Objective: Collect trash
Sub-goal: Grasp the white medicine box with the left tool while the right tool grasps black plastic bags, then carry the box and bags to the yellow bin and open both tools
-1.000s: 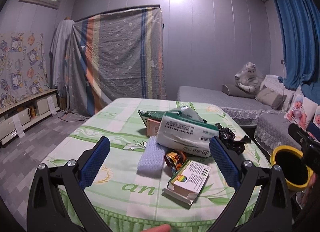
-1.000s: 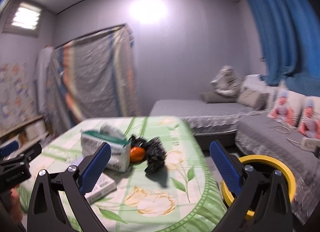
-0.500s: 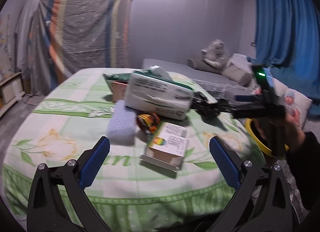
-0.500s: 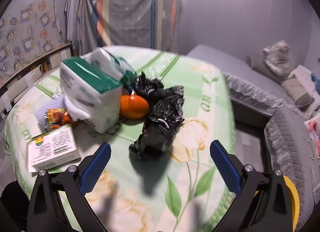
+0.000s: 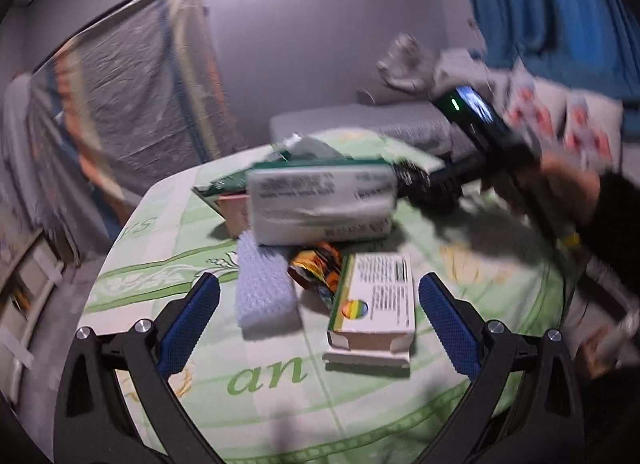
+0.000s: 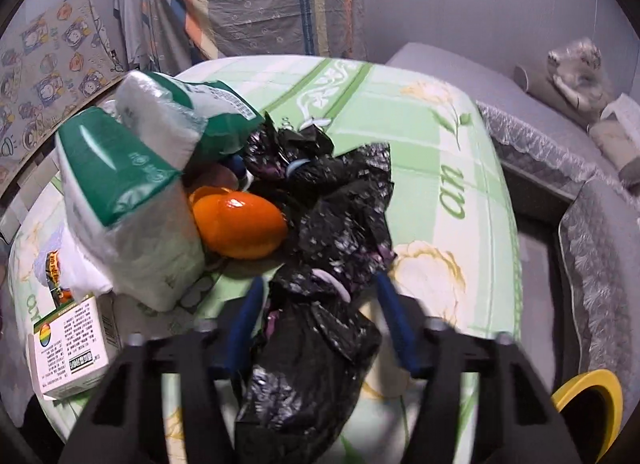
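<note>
Right gripper (image 6: 320,304) closing around black bag (image 6: 320,264) near table (image 6: 460,144) edge; pinch bunched plastic. Left gripper (image 5: 320,312) open, empty.

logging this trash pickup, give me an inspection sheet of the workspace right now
surface: table under a green floral cloth
job's things: black plastic bag, orange, snack wrapper, white carton
clutter: tissue pack, blue sponge
grippers: left gripper open, holding nothing; right gripper jaws closing, the bag between them
cables: nothing seen
surroundings: yellow-rimmed bin, grey sofa, blue curtain
</note>
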{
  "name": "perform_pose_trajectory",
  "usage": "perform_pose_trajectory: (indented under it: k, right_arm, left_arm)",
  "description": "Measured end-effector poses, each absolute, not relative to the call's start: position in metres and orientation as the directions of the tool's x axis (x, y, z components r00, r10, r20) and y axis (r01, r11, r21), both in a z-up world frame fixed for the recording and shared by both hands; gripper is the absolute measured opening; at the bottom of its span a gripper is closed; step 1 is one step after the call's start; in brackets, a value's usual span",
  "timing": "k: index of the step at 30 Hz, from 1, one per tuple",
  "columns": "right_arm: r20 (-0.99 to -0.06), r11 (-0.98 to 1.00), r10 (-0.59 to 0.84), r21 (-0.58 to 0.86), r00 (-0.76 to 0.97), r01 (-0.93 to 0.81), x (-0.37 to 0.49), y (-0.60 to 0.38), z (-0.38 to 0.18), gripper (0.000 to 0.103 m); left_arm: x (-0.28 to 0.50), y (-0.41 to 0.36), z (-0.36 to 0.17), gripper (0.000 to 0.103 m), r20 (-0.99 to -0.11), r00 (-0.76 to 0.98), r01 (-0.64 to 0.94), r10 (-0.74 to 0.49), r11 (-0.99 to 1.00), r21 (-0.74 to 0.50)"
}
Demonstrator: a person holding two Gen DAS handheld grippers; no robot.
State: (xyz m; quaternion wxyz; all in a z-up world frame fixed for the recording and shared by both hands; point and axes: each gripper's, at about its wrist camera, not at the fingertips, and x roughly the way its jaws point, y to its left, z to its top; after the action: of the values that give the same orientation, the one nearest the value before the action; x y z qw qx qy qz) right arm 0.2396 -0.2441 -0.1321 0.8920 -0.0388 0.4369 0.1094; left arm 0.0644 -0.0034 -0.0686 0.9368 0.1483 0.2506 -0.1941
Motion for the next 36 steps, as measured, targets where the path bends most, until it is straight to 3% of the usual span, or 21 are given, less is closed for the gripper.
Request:
perform_pose_trajectory:
  k: [2,5,14,23,26,31,33,36]
  right_arm:
    - [-0.780,0.975,0.172,0.049,0.602,-0.214,0.240,-0.249,-0.132,0.026]
    - [-0.755,0.969,0.230,0.119,0.614,-0.217,0.232,-0.256,-0.124,0.020]
    - [-0.594,0.901,0.422,0.360,0.685,-0.242,0.166,-0.298,-0.075,0.020]
    - [-0.502,0.868,0.471,0.408,0.725,-0.282,0.099,-0.313,-0.045,0.020]
    - [-0.489,0.869,0.464,0.415,0.738,-0.271,0.084,-0.318,-0.041,0.020]
    - [-0.490,0.875,0.439,0.423,0.753,-0.236,0.066,-0.325,-0.042,0.020]
    - [-0.487,0.881,0.424,0.417,0.764,-0.224,0.060,-0.327,-0.041,0.020]
    - [-0.484,0.884,0.408,0.420,0.774,-0.204,0.050,-0.331,-0.040,0.020]
  left_arm:
    - [0.073,-0.006,-0.076,0.096,-0.590,0.731,0.494,-0.342,0.862,0.112]
    - [0.089,-0.007,-0.085,0.096,-0.645,0.662,0.530,-0.382,0.847,0.041]
    - [0.113,-0.031,-0.103,0.096,-0.708,0.604,0.569,-0.366,0.820,0.062]
    - [0.135,-0.048,-0.124,0.095,-0.767,0.542,0.593,-0.342,0.803,0.061]
    - [0.141,-0.046,-0.128,0.069,-0.784,0.514,0.591,-0.349,0.806,0.030]
    - [0.142,-0.046,-0.135,0.072,-0.796,0.510,0.589,-0.326,0.807,0.047]
    - [0.141,-0.047,-0.136,0.063,-0.796,0.502,0.598,-0.339,0.801,0.035]
    - [0.139,-0.038,-0.129,0.062,-0.788,0.489,0.578,-0.373,0.815,-0.027]
